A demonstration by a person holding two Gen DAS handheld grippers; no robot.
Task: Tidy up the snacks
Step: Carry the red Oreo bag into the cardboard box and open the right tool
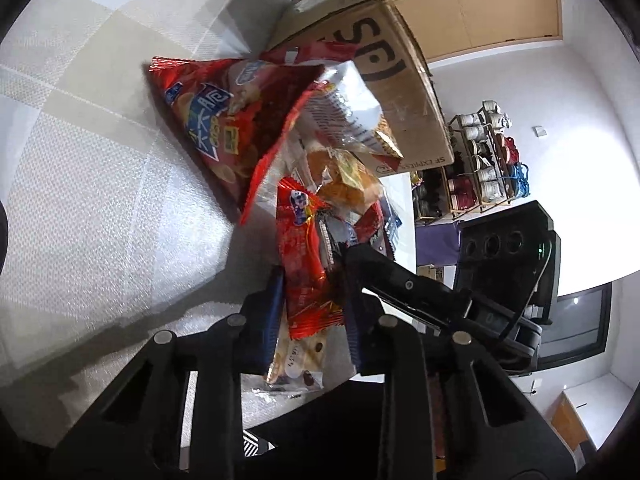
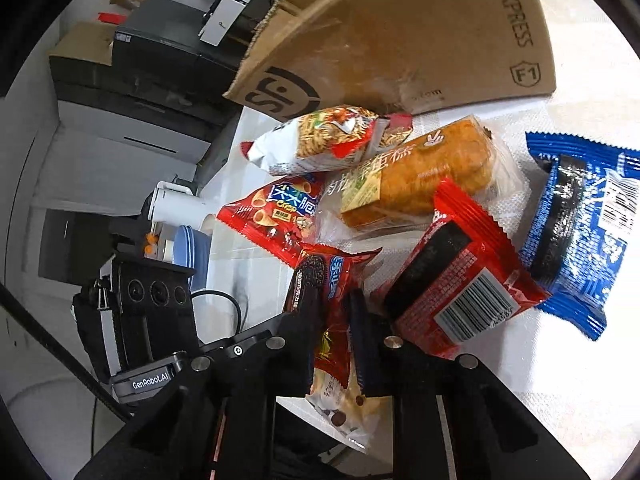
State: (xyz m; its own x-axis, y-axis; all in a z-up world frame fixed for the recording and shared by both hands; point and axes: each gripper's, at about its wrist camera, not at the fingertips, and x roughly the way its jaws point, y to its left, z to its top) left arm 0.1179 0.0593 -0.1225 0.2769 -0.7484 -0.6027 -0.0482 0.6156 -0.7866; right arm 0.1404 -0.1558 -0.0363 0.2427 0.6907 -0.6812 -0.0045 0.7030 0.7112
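A pile of snacks lies on the checked tablecloth (image 1: 100,160) in front of a cardboard box (image 1: 400,92) (image 2: 400,40). My left gripper (image 1: 314,280) is shut on a red cookie packet (image 1: 300,240). My right gripper (image 2: 334,300) is shut on the same red cookie packet (image 2: 336,280), its finger coming in from the right in the left wrist view. A white chocolate-chip packet (image 2: 340,408) hangs under it. Farther off lie a red crisp bag (image 1: 224,128) (image 2: 280,212), a noodle snack bag (image 2: 324,140), a wrapped cake (image 2: 432,168), a red barcode packet (image 2: 460,280) and a blue packet (image 2: 576,232).
The box stands at the far edge of the pile, tilted in both views. Beyond the table are a shoe rack (image 1: 480,160), a dark screen (image 1: 576,328), a black cabinet (image 2: 160,56), a white appliance (image 2: 176,204) and blue plates (image 2: 192,248).
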